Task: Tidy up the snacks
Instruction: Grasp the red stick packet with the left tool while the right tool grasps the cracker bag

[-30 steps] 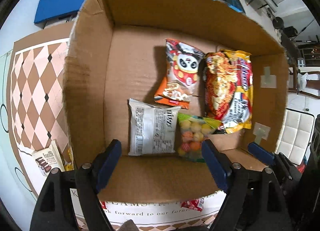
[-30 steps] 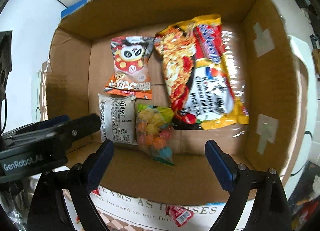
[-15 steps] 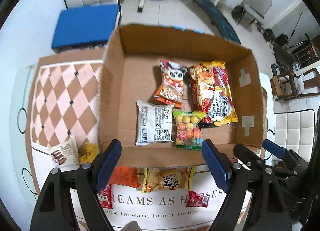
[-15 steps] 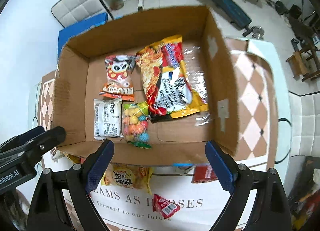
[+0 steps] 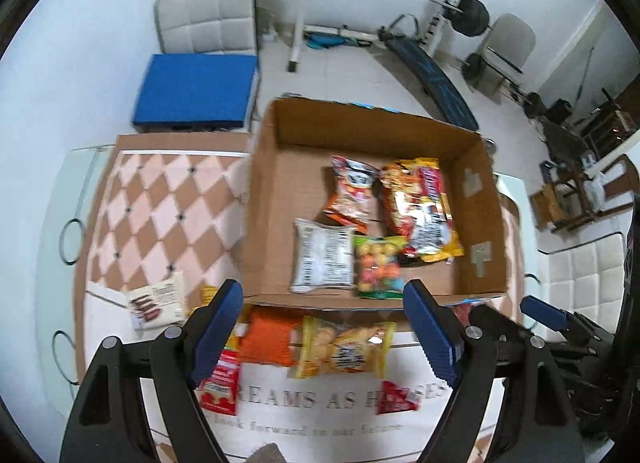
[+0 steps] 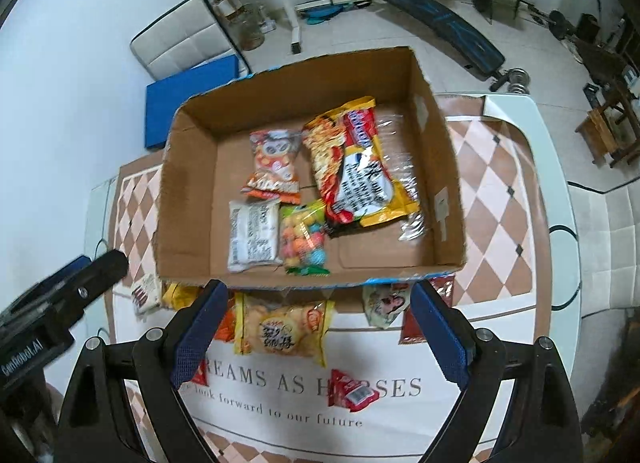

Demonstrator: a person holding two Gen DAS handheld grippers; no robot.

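Your left tongs [image 5: 323, 331]: agape, empty. Your right tongs [image 6: 316, 333]: agape, empty. Brown cardboard box [image 6: 192, 199] on bench: holds orange panda bag [image 6: 274, 163], red-yellow noodle pack [image 6: 356, 167], white packet [image 6: 253, 234], candy-ball bag [image 6: 304, 239]. Yellow crisp bag [image 6: 280, 329] outside, just before box.

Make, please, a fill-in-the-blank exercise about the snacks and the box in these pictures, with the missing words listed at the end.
1. The cardboard box holds ____ snack packets.
2. The noodle pack is the ____ packet in the box.
3. The candy-ball bag lies in the box right beside the ____ packet.
4. The yellow snack bag lies ____ the box, on the table mat.

Missing words: four; largest; white; outside
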